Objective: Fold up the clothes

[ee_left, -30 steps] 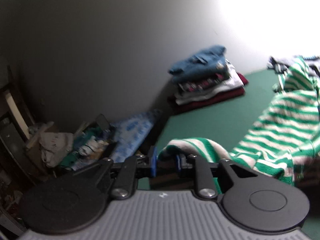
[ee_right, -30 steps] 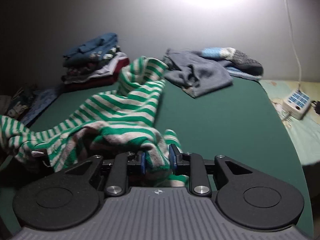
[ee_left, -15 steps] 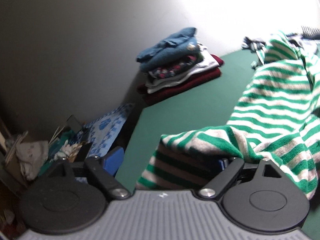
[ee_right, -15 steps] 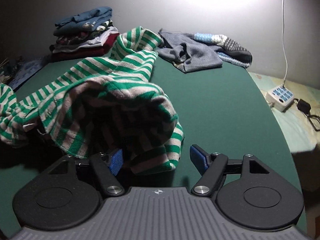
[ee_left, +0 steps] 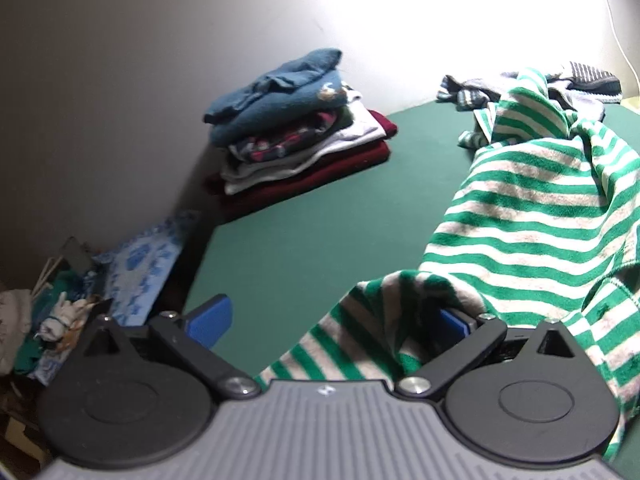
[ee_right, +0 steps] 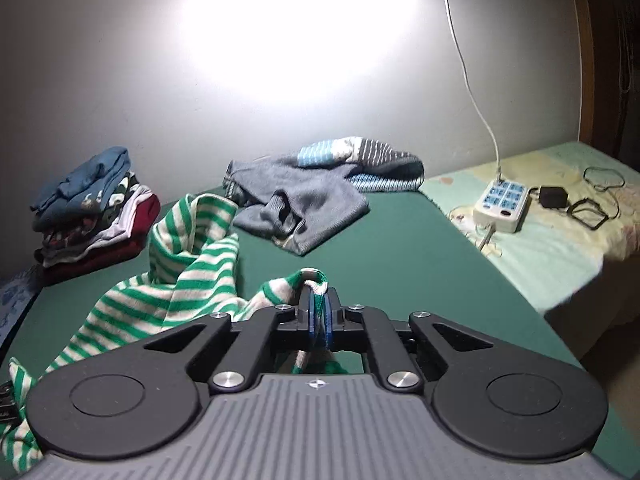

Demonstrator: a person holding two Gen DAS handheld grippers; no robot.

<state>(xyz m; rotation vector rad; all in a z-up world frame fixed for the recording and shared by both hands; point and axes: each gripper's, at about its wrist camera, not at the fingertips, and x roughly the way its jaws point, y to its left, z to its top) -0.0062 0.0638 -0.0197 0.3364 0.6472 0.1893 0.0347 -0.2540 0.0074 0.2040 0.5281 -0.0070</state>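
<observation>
The green-and-white striped knitted garment (ee_left: 532,208) lies crumpled across the green cloth-covered worktop (ee_left: 304,232), one end rising in a peak toward the far wall and the near end draped over the tools.

The left tongs (ee_left: 332,320) are spread wide: the blue pad of one finger (ee_left: 210,316) stands bare over the worktop's edge, while the other blue pad is half buried under a fold of the striped fabric — the cloth lies over it, not clamped.

The right tongs (ee_right: 318,318) are pressed together on a thin edge of the same striped garment (ee_right: 188,280); the hem loops up over the blue pads and hangs down between the arms.

At the far left corner of the worktop, against the pale wall, sits a stack of folded clothes (ee_right: 92,208) — dark red at the bottom, white and patterned layers in the middle, a blue piece on top. A rumpled grey knitted sweater with blue and white striped parts (ee_right: 316,196) lies near the wall, just beyond the striped garment's peak.

Right of the worktop is a bed with a pale patterned sheet (ee_right: 560,248), carrying a white power strip with blue sockets (ee_right: 504,206), its white cable running up the wall, and a black adapter (ee_right: 554,196) beside it. Left of the worktop, lower down, lies a blue-and-white printed cloth (ee_left: 140,264) among a clutter of small items.
</observation>
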